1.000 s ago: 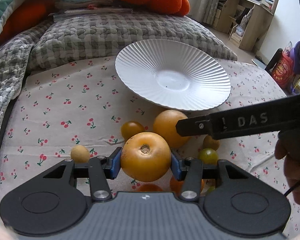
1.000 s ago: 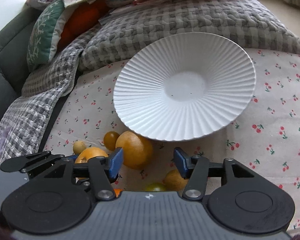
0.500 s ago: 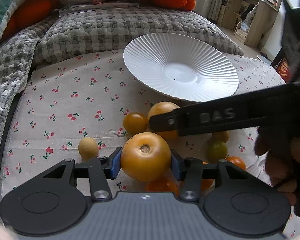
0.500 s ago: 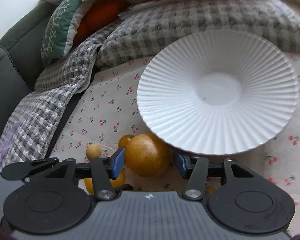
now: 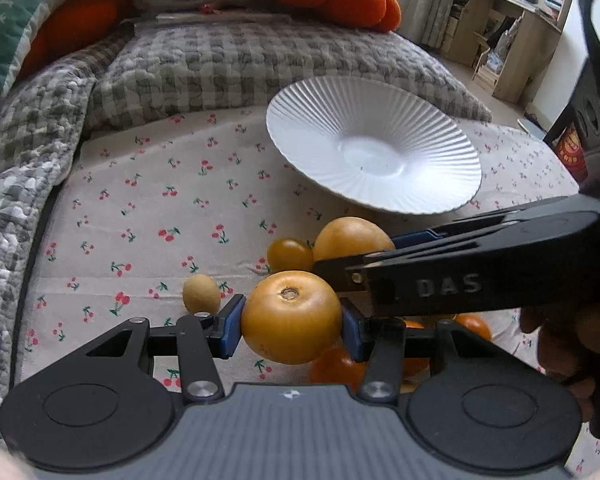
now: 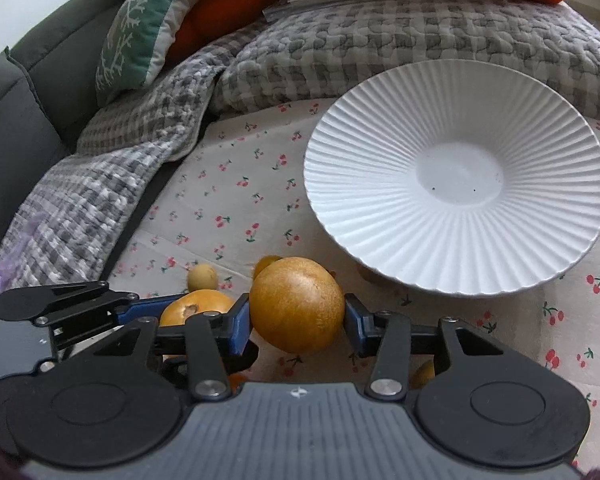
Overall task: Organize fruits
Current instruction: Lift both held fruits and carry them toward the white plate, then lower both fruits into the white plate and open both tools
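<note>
My left gripper (image 5: 291,318) is shut on a round yellow-orange fruit (image 5: 291,316) with its stem scar up, held just above the cherry-print cloth. My right gripper (image 6: 297,312) is shut on a second, larger orange fruit (image 6: 297,304); it also shows in the left wrist view (image 5: 350,238), with the right gripper's black finger (image 5: 460,276) across it. The left-held fruit shows in the right wrist view (image 6: 196,306). The white ribbed plate (image 5: 380,108) (image 6: 380,128) stands empty beyond both grippers.
A small yellow tomato (image 5: 289,254), a pale longan-like fruit (image 5: 201,293) and orange fruits (image 5: 334,366) lie on the cloth near the grippers. A grey checked quilt (image 5: 240,60) and cushions rise behind the plate. A sofa edge (image 6: 28,128) is at left.
My right gripper moved left and in around the larger orange fruit and closed on it. My left gripper kept its fruit and shifted slightly left, away from the plate.
</note>
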A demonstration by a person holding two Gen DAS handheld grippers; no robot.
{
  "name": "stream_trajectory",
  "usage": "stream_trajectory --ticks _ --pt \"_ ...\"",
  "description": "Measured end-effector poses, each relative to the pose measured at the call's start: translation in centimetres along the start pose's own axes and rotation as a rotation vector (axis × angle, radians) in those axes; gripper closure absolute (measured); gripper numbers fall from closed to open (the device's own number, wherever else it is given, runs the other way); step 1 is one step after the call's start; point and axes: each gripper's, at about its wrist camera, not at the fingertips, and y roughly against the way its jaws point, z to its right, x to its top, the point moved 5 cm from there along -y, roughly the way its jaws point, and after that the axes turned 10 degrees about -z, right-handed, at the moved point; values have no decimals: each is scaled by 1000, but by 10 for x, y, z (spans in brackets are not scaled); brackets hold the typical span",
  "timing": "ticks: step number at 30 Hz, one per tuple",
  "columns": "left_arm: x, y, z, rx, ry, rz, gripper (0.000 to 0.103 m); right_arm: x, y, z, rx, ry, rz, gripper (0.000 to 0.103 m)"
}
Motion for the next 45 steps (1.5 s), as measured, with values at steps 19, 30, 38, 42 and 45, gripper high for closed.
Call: stream_trajectory --ticks 19,30,38,42,45 --pt "29 35 1 -45 72 106 59 23 66 2 73 -35 143 60" --pt "55 23 14 -36 96 132 59 39 86 42 7 -108 210 60" --pt "72 9 19 -52 109 156 59 42 80 84 -62 -186 206 60" --pt "88 -3 23 -50 98 161 59 46 72 95 -92 -192 194 60" --pt "98 -17 31 -28 66 156 59 49 64 102 -116 -197 179 60"
